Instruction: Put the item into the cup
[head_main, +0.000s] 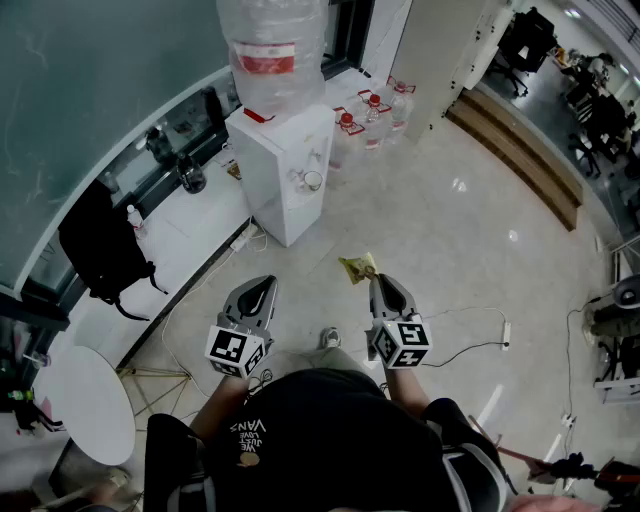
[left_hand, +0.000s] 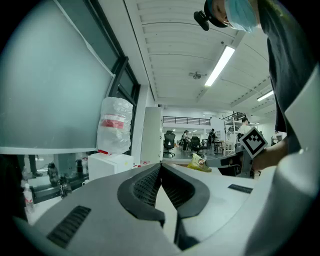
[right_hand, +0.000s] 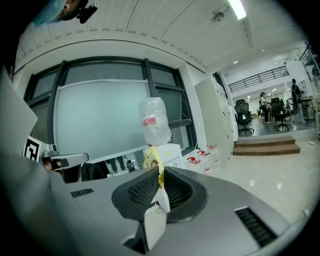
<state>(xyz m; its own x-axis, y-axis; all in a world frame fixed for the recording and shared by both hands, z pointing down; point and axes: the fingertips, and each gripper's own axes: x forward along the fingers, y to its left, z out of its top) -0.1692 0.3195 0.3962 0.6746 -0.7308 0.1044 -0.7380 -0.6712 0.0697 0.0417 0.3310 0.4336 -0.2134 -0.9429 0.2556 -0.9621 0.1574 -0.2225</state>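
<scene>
My right gripper pinched the yellow packet by its edge, my left gripper pressed together empty; a jolt could shake it free.

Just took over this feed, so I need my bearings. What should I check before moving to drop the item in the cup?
1. Yellow packet held by right gripper: ok, fingers closed on it.
2. Left gripper free: ok, shut on nothing.
3. Cup located: cannot tell; a round white thing on the water dispenser front may be it.
4. Cup empty and upright: cannot tell.
5. Dispenser within reach: not ok, likely too far.
</scene>
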